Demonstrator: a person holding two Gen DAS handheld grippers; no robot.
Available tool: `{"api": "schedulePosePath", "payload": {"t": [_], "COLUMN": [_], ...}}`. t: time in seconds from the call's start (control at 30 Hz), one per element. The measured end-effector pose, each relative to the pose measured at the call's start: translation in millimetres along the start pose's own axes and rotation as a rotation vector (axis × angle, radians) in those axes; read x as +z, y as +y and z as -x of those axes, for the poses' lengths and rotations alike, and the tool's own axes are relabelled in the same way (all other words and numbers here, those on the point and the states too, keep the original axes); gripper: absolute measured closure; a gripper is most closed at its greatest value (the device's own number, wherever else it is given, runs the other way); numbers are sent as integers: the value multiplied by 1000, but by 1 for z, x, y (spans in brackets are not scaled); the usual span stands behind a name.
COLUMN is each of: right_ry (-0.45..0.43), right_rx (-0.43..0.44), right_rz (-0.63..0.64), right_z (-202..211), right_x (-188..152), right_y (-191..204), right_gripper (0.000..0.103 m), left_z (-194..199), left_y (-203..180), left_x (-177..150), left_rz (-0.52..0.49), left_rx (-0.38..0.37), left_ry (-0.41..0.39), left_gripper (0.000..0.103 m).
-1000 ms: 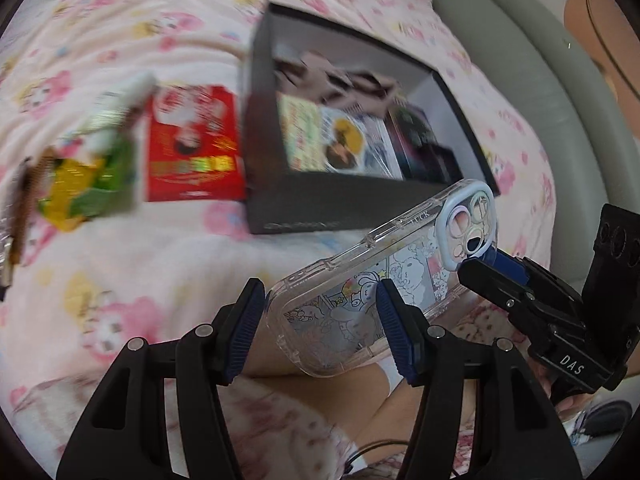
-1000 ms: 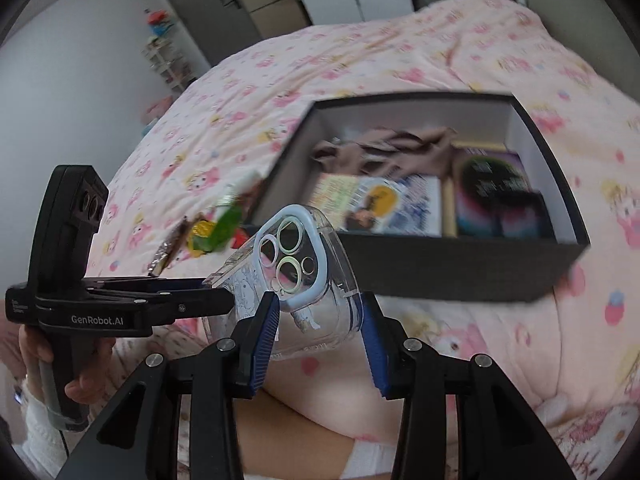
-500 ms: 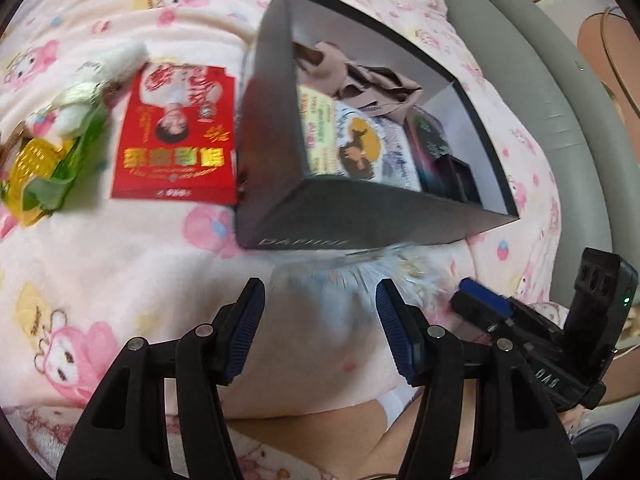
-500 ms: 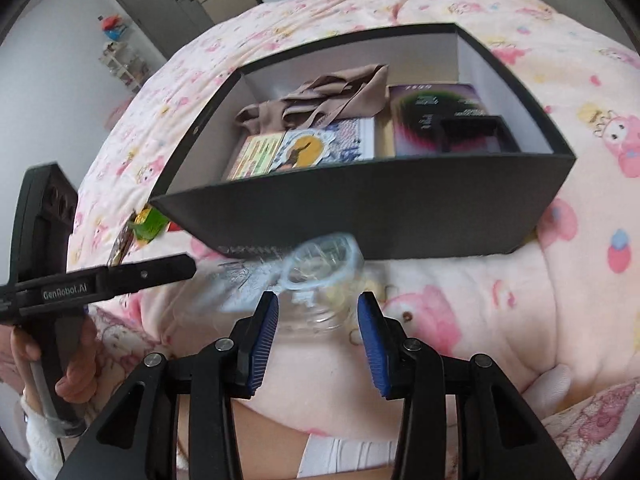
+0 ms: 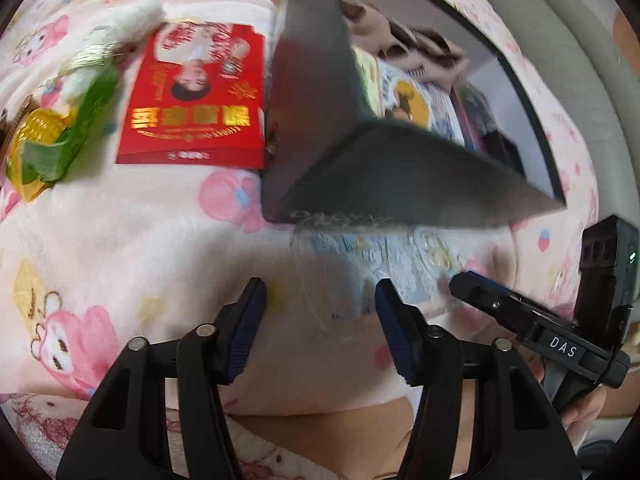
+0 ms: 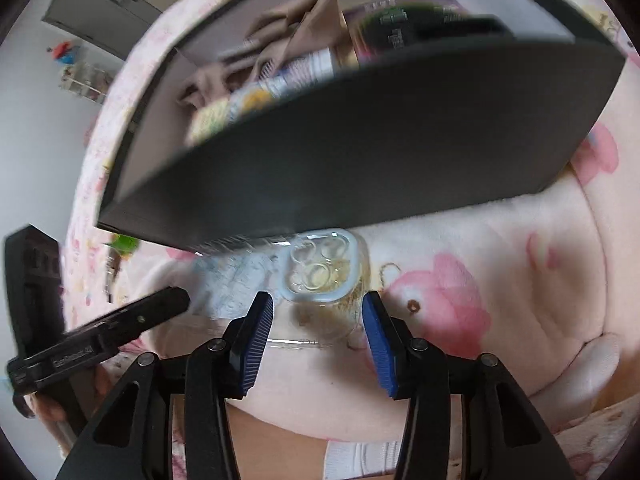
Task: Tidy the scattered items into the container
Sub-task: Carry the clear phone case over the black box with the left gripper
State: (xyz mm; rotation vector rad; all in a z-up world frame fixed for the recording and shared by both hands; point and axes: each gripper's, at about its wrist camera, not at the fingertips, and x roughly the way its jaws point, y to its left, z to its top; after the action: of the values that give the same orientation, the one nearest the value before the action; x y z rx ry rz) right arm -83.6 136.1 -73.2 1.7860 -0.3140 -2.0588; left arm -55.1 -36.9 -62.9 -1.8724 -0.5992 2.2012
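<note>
**A:** On a pink printed blanket (image 5: 120,216), the clear phone case (image 6: 320,276) lies flat just ahead of the right gripper (image 6: 318,334), against the foot of the black box (image 6: 380,152). Held?

**B:** No. The right jaws are opening and the blue pads stand clear of it, one on each side of its near end. The left gripper (image 5: 320,330) is closing, with the case's other end ahead of its fingertips and nothing pressed between them.

**A:** So the tidying stands where?

**B:** Partly done, by my reading. The box already holds a brown cloth (image 6: 288,32), printed cards and a dark packet. Left of the left fingers (well apart from them) a red envelope (image 5: 196,92) and a green-and-yellow wrapper (image 5: 52,140) wait on the blanket.

**A:** And the case?

**B:** Outside the box, so it counts among what's left.
</note>
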Motion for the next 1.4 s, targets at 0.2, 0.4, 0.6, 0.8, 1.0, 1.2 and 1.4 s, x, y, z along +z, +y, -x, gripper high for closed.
{"api": "schedulePosePath", "payload": {"t": [0.2,0.4,0.6,0.8,1.0,1.2,1.4], "right_ry": [-34,-7,-97,-245,-310,-371,-283], "right_rx": [4,-46,22,114,155,127,92], "right_rz": [106,56,118,153,249,275,226], "right_z": [9,-5,18,72,116,129,87], "right_x": [-13,-11,-22,-29,17,56,98], "right_y": [16,10,19,26,48,55,31], "right_gripper": [54,54,53,53,54,54,54], "left_z": [9,1,24,72,123,108,63], "left_y": [-8,-4,-13,-27,-37,-54,-57], "left_x": [-7,-4,-18,-25,18,65,96], "left_rz": [-43,-22,-114,-126,-122,-134,-129], "left_rx": [3,52,17,-84,-117,-86,-5], "left_ry": [-26,-10,-89,-207,-352,-344,-248], "left_gripper": [57,57,56,56,58,58,58]}}
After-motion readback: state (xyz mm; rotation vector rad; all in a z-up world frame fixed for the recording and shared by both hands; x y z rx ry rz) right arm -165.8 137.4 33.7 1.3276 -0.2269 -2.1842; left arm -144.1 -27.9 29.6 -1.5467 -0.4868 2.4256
